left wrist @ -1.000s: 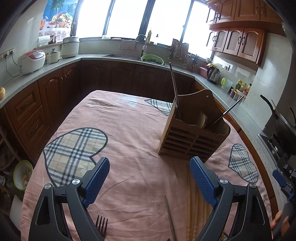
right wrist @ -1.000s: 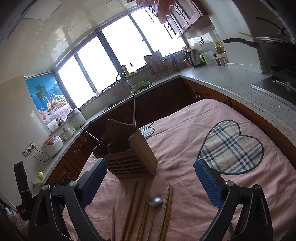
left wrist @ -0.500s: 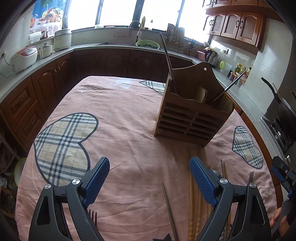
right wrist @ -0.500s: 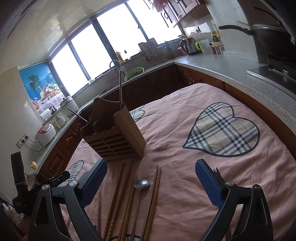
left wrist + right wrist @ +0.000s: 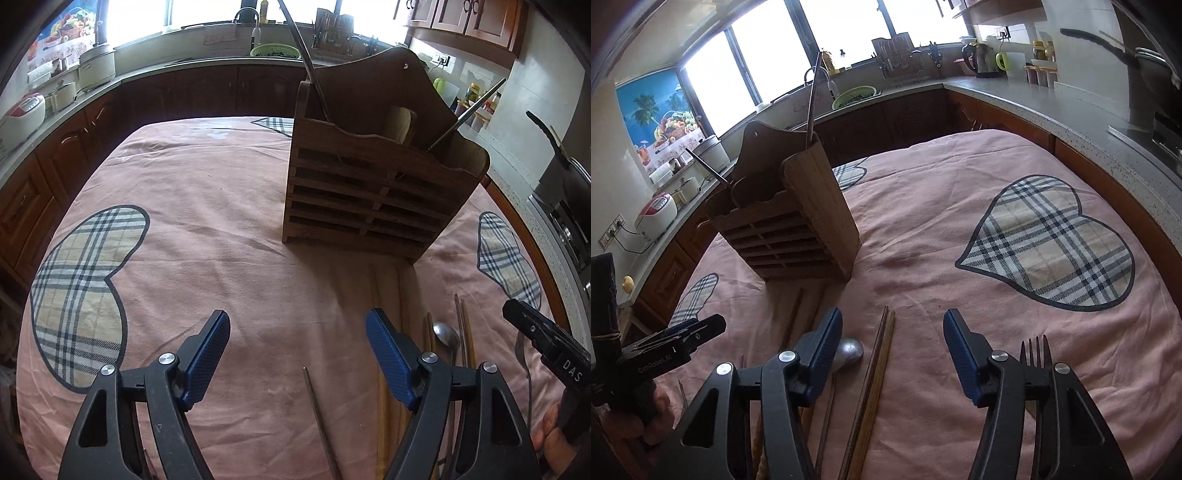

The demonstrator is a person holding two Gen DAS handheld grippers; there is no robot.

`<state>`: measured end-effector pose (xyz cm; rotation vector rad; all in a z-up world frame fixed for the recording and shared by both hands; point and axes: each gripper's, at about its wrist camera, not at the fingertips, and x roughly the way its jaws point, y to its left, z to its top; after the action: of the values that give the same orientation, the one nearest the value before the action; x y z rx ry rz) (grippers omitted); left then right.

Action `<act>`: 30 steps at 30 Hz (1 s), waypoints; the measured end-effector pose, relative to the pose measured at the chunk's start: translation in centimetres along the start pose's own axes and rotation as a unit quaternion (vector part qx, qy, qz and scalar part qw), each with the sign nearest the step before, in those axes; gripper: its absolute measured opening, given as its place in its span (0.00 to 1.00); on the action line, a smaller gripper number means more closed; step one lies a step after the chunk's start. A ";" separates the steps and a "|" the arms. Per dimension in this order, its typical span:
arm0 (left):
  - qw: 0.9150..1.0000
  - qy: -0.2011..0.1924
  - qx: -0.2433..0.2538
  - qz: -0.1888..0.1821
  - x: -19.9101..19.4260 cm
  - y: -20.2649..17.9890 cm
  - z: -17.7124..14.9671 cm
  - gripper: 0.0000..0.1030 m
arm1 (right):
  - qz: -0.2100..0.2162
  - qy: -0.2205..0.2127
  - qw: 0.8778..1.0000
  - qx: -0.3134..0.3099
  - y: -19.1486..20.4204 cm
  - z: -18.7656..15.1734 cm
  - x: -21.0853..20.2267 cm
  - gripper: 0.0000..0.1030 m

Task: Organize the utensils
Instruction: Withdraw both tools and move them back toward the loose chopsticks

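Note:
A slatted wooden utensil holder stands on the pink tablecloth with thin metal sticks leaning in it. Loose utensils lie in front of it. My left gripper hovers low over the cloth, jaws closing, with a thin metal chopstick lying on the cloth between its fingers, untouched. Pale wooden chopsticks and a spoon lie to its right. My right gripper is also closing, with a dark pair of chopsticks between its pads, not pressed. The spoon lies by its left finger and a fork behind its right one.
The tablecloth bears plaid heart patches. Dark wooden cabinets and grey counters ring the table, carrying a rice cooker and a kettle. A pan sits on the stove at the right.
Both grippers have come down and forward toward the utensils and the holder, which now looks larger. The jaws of both have narrowed, the right ones more.

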<state>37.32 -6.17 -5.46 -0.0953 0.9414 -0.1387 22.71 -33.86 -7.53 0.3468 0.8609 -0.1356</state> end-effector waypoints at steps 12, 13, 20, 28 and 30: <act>0.999 0.032 0.026 -0.002 5.2 -2.2 1.4 0.58 | -0.005 0.047 0.999 -0.020 0.1 -0.3 3.4 0.26; 0.999 0.034 0.026 -0.003 5.6 -2.3 1.6 0.58 | -0.004 0.048 0.999 -0.020 0.2 -0.2 3.5 0.25; 0.998 0.047 0.032 -0.008 7.6 -2.6 2.4 0.46 | 0.007 0.053 0.998 -0.038 1.2 0.9 4.8 0.16; 0.997 0.050 0.062 -0.003 9.7 -4.1 3.0 0.43 | -0.007 0.082 0.994 -0.066 1.5 1.1 7.5 0.13; 0.996 0.051 0.071 -0.005 10.1 -4.7 3.2 0.43 | 0.001 0.080 0.995 -0.062 1.3 1.1 7.5 0.10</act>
<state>45.37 -12.38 -11.00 0.0380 1.0299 -0.2206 28.67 -32.91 -12.24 0.2438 1.0223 -0.0532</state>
